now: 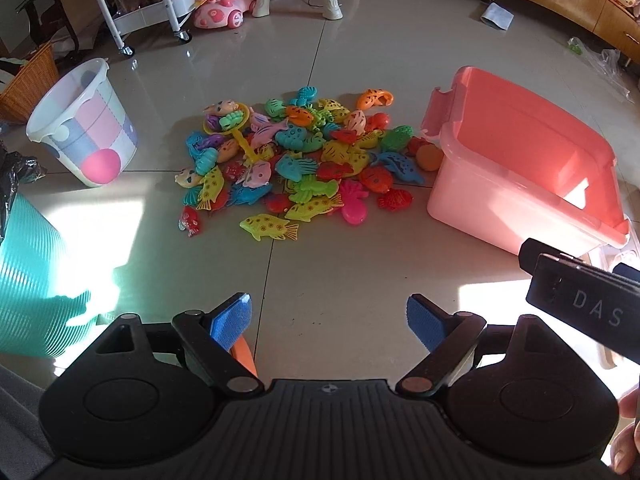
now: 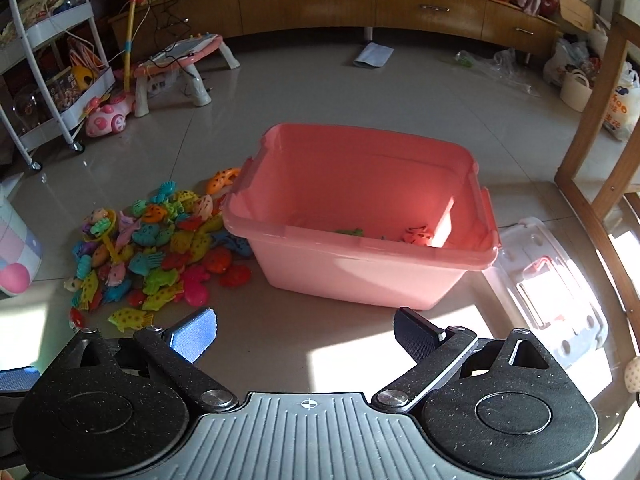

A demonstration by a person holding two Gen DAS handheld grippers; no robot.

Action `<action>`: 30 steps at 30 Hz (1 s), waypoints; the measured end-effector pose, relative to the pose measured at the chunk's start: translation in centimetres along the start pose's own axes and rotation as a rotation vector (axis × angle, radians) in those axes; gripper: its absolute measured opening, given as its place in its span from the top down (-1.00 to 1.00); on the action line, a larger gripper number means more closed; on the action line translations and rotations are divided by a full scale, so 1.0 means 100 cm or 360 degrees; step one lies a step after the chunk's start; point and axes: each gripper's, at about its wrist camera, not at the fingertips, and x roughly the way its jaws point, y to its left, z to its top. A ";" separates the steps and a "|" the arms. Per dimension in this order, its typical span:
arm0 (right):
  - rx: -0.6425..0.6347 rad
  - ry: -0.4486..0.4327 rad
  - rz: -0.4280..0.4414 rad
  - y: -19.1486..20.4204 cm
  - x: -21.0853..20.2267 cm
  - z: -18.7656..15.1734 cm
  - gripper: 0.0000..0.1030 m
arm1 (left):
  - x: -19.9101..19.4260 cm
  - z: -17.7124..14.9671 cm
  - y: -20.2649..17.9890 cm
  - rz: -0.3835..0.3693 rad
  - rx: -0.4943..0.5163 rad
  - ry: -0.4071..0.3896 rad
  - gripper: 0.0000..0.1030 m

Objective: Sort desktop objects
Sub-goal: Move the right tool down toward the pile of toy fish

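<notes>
A heap of colourful plastic toy fish (image 1: pixel 296 160) lies on the tiled floor, with a yellow spotted fish (image 1: pixel 270 227) nearest to me. In the right wrist view the same heap (image 2: pixel 148 256) sits left of a pink storage bin (image 2: pixel 352 276). Inside the bin lie an orange fish (image 2: pixel 418 236) and a green toy (image 2: pixel 350 232). My left gripper (image 1: pixel 328 308) hangs open above bare floor in front of the heap, nothing between its blue pads. My right gripper (image 2: pixel 304 320) is open too, short of the bin's near wall. The pink bin (image 1: pixel 520 184) stands right of the heap.
A pastel bucket (image 1: pixel 84 120) stands left of the heap, a teal ribbed bin (image 1: pixel 32 280) nearer on the left. A white lid (image 2: pixel 552 280) lies right of the pink bin, beside a wooden table leg (image 2: pixel 600 120). A white trolley (image 1: pixel 160 0) and pink toy car (image 1: pixel 224 10) stand behind.
</notes>
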 end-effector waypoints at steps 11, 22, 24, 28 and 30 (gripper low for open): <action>-0.0054 0.0082 0.0094 0.019 0.038 -0.001 -0.84 | 0.033 0.002 0.011 0.0032 -0.0061 0.0116 -0.70; -0.0105 0.0131 0.0174 0.042 0.070 0.003 -0.84 | 0.063 -0.005 0.016 0.0087 0.0010 0.0196 -0.70; -0.0102 0.0146 0.0182 0.044 0.077 0.004 -0.83 | 0.066 -0.006 0.020 0.0087 -0.0007 0.0204 -0.70; -0.0114 0.0158 0.0207 0.049 0.089 0.005 -0.82 | 0.071 -0.006 0.023 0.0063 -0.0003 0.0199 -0.70; -0.0126 0.0163 0.0218 0.053 0.095 0.005 -0.82 | 0.074 -0.006 0.023 0.0049 0.0010 0.0202 -0.70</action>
